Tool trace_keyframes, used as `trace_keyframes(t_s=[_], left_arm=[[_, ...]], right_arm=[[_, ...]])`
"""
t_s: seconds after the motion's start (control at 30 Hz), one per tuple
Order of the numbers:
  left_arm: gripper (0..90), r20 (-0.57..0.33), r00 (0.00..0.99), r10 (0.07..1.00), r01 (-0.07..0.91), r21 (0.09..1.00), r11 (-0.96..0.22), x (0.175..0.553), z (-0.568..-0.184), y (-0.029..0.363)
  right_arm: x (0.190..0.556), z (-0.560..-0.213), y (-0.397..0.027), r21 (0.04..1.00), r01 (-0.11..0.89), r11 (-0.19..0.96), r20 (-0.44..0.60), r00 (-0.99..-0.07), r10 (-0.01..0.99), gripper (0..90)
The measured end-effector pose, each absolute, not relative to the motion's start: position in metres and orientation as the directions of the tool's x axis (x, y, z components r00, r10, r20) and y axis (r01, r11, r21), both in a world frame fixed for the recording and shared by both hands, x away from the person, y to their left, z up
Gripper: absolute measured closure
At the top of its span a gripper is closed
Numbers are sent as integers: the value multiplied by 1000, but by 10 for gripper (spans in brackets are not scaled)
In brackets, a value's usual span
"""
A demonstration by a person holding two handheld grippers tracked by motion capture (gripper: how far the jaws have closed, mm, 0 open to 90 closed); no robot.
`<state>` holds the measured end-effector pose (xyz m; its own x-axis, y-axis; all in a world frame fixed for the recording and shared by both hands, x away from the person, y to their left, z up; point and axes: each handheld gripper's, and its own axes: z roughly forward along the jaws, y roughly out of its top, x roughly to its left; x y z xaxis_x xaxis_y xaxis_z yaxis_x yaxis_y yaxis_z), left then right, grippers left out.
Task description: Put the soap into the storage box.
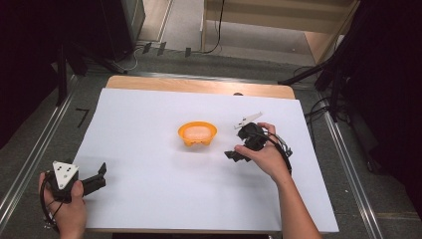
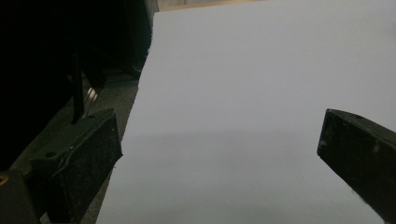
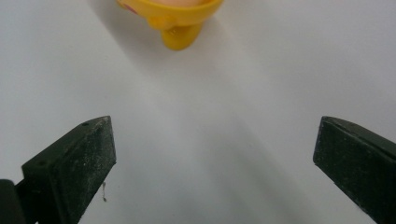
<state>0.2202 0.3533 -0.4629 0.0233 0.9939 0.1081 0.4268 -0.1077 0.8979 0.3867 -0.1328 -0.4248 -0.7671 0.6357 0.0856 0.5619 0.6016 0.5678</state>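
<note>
- My right gripper [image 1: 238, 155] sits just right of the orange bowl [image 1: 197, 134], jaws spread wide with nothing between them.
- The bowl rests mid-desk [image 1: 149, 199].
- My left gripper [image 1: 97, 178], near the front-left corner, is also wide and empty.

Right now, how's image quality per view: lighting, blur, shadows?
High view: even light on the white sheet, surroundings dark, orange bowl sharp. Left gripper view: dim, fingers soft, left side black. Right gripper view: bright, bowl blurred and cut off at the top, faint shadow below it.
</note>
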Motion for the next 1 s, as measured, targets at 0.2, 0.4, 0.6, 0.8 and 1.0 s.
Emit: trace_keyframes(t_s=[0.2,0.4,0.6,0.8,1.0], left_arm=[[1,112,23,993,430,896,-111,221,-463,353],[1,116,24,993,430,895,-115,221,-463,352],[1,117,22,993,430,895,-115,220,-463,352],[1,116,22,993,429,896,-114,220,-463,352],[1,122,20,992,429,896,-119,220,-463,352]], right_arm=[[371,-431,-152,587,597,547,108,-727,678,0],[362,-436,-165,608,604,516,110,-708,698,0],[351,-441,-181,647,606,463,111,-676,729,0],[339,-444,-195,688,608,398,118,-634,764,0],[329,-451,-215,731,606,312,148,-588,795,0]])
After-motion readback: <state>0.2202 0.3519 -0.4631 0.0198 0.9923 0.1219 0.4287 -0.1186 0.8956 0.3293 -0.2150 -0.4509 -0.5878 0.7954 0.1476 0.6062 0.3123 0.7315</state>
